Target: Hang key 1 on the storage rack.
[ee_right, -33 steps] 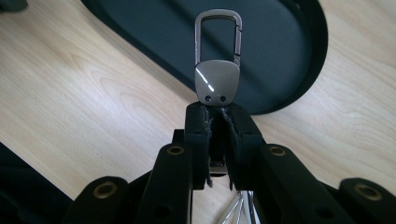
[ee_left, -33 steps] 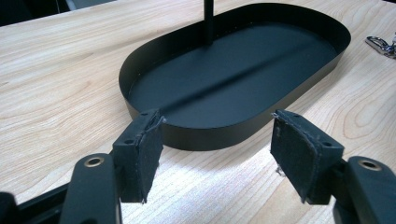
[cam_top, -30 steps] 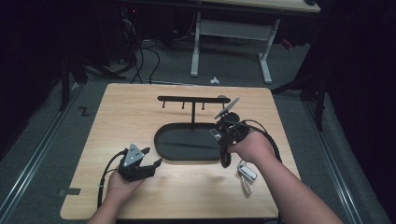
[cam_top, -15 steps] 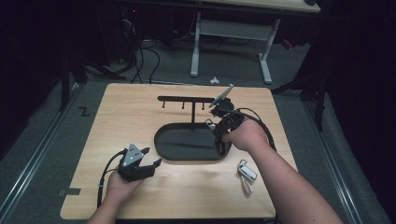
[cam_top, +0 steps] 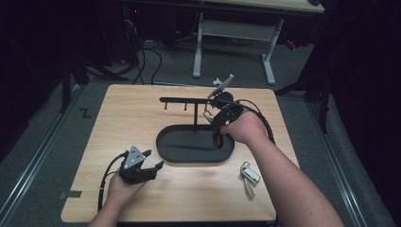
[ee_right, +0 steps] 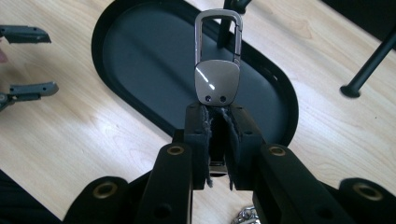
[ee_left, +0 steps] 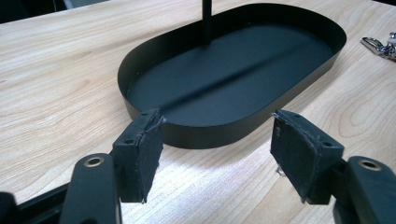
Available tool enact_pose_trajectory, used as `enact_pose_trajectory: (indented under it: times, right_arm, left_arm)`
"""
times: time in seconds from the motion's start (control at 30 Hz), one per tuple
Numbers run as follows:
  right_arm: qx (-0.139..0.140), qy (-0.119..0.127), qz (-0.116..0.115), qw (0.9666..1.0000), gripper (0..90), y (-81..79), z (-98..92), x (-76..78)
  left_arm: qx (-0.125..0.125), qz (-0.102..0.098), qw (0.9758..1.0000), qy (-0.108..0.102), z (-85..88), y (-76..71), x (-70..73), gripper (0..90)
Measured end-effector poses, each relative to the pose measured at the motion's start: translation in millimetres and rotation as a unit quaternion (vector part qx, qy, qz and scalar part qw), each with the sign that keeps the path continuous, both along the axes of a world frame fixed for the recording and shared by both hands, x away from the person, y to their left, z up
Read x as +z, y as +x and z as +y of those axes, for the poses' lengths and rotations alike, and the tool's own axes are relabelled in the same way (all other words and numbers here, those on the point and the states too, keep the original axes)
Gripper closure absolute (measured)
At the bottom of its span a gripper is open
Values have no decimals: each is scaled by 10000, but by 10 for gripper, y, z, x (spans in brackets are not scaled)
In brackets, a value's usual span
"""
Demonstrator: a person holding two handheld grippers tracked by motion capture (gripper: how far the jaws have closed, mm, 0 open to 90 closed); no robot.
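Observation:
A black oval tray [cam_top: 182, 150] carries an upright post and a crossbar with small hooks [cam_top: 185, 100]. My right gripper [cam_top: 211, 115] hangs above the tray's right half, close under the right end of the crossbar. It is shut on a silver carabiner key clip [ee_right: 217, 70], which points away past my right gripper's [ee_right: 217, 117] jaws, loop end up. My left gripper [cam_top: 155, 160] rests on the table by the tray's near left rim. My left gripper [ee_left: 217, 149] is open, with nothing between the pads, facing the tray [ee_left: 233, 70].
A second key fob with a ring and strap [cam_top: 249, 175] lies on the wooden table [cam_top: 123, 118] near the front right, also visible as the key fob [ee_left: 380, 44]. Dark floor, cables and a white desk frame [cam_top: 236, 33] lie beyond the table's far edge.
My right gripper has risen and moved away from the person toward the crossbar, carrying the clip. The left gripper has stayed where it was.

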State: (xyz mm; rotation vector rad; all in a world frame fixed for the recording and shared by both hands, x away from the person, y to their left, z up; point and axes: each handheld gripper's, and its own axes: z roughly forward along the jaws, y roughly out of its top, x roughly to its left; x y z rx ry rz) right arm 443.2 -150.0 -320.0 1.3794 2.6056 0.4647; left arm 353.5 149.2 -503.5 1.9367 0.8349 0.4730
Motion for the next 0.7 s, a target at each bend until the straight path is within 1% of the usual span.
enact_pose_trajectory:
  times: [0.03,0.13,0.23,0.43,0.53,0.7]
  right_arm:
    - [-18,-3,-40,10000,804,27,9,8]
    - [-48,0,-54,10000,805,49,11,9]
    - [-150,-74,-99,9998,804,97,18,-21]
    - [-199,-22,-84,9998,804,155,31,-58]
    - [-222,-9,-113,9997,804,176,54,-71]
    - [-309,-93,-173,9993,803,219,73,-122]
  left_arm:
    - [3,5,10000,-4,2,2,-1,345]
    - [-2,23,10000,-9,2,5,-5,345]
    - [-19,17,10000,10,-8,0,-8,345]
    - [-17,24,10000,2,-1,3,-7,345]
    - [-18,40,10000,-1,4,6,-8,345]
    - [-23,39,10000,-2,4,6,-8,344]
